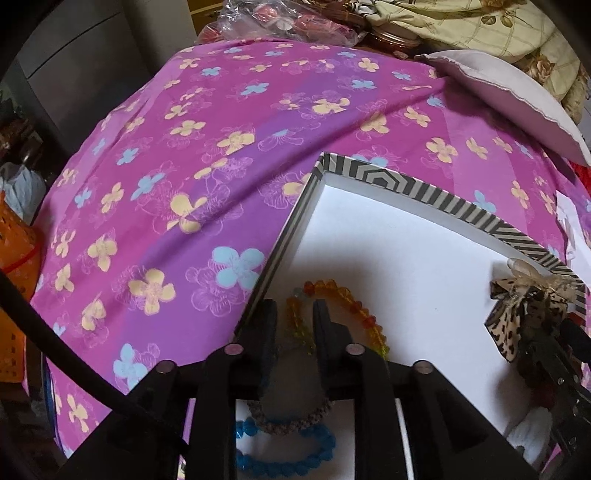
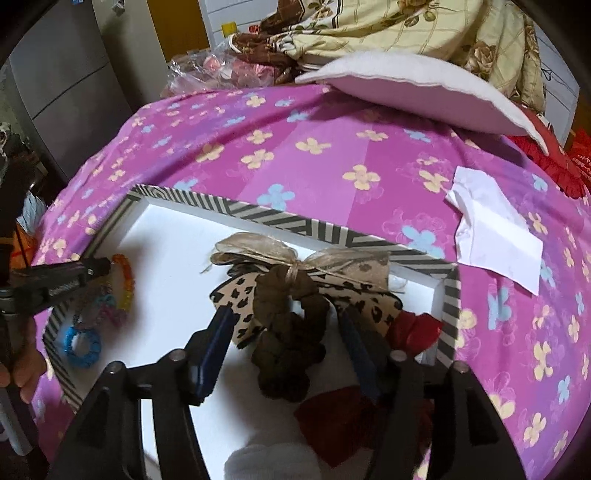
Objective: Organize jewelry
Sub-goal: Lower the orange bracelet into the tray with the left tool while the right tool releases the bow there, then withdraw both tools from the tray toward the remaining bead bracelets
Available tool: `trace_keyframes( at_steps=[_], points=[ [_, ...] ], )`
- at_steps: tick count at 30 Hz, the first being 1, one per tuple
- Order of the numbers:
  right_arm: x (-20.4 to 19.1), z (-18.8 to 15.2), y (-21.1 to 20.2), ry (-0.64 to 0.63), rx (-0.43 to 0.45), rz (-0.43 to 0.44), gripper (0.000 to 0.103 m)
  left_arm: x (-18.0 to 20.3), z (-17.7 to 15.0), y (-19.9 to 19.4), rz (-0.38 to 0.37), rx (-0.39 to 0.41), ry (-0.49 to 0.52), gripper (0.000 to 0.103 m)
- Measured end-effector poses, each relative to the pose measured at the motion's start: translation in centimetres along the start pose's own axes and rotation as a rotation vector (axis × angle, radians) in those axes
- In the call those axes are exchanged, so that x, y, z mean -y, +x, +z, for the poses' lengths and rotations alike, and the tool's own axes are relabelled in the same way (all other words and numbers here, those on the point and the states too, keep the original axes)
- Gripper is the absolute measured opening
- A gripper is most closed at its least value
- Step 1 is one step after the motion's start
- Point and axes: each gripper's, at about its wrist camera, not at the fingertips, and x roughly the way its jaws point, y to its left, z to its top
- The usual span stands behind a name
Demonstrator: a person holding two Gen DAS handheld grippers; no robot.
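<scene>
A shallow white box with a black-and-white striped rim [image 1: 406,184] [image 2: 280,218] lies on the flowered pink bedsheet. My left gripper [image 1: 294,314] is open over the box's left corner, its fingers either side of an orange-yellow bead bracelet [image 1: 354,299] [image 2: 125,280]. A grey rope bracelet [image 1: 291,424] and a blue bead bracelet [image 1: 284,454] lie below it. My right gripper [image 2: 286,314] is open around a brown scrunchie [image 2: 291,332] tied to a leopard-print bow [image 2: 240,299] [image 1: 517,317]. Red scrunchies [image 2: 417,328] lie beside it.
A white pillow [image 2: 424,92] and a folded floral quilt [image 2: 406,26] sit at the bed's far end. A white paper [image 2: 495,232] lies on the sheet right of the box. A plastic bag [image 1: 280,18] lies at the back. An orange basket [image 1: 14,266] stands at left.
</scene>
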Motion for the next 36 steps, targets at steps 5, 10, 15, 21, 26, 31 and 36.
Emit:
trace_keyframes(
  at_steps=[5,10,15,21,26,31,36],
  points=[
    [-0.2,-0.4,-1.6,-0.003,0.026,0.004,0.064,-0.1,-0.5,-1.0,-0.004,0.013,-0.007,0.039],
    [-0.2,-1.2,-3.6,0.007,0.053,0.015,0.064,-0.5,-1.1,-2.5,-0.010,0.039,-0.005,0.040],
    [-0.6,-2.2,-5.1,-0.006,0.061,0.014,0.064,-1.3,-1.9,-3.9,-0.029,0.052,-0.016,0.040],
    [-0.5,-4.0,-6.2,0.000,0.057,0.017,0.064,-2.5,-3.5,-5.7,-0.052,0.065,-0.026,0.040],
    [-0.4,-5.3,-7.0,0.009,0.054,0.020,0.064,-3.3,-5.1,-7.1,-0.080,0.078,-0.028,0.040],
    [-0.9,-6.7,-8.5,-0.004,0.065,0.027,0.064,-4.0,-7.0,-8.3,-0.127,0.071,-0.034,0.040],
    [-1.9,-8.5,-10.3,-0.018,0.080,0.040,0.064,-4.2,-9.1,-9.6,-0.155,0.077,-0.014,0.040]
  ],
)
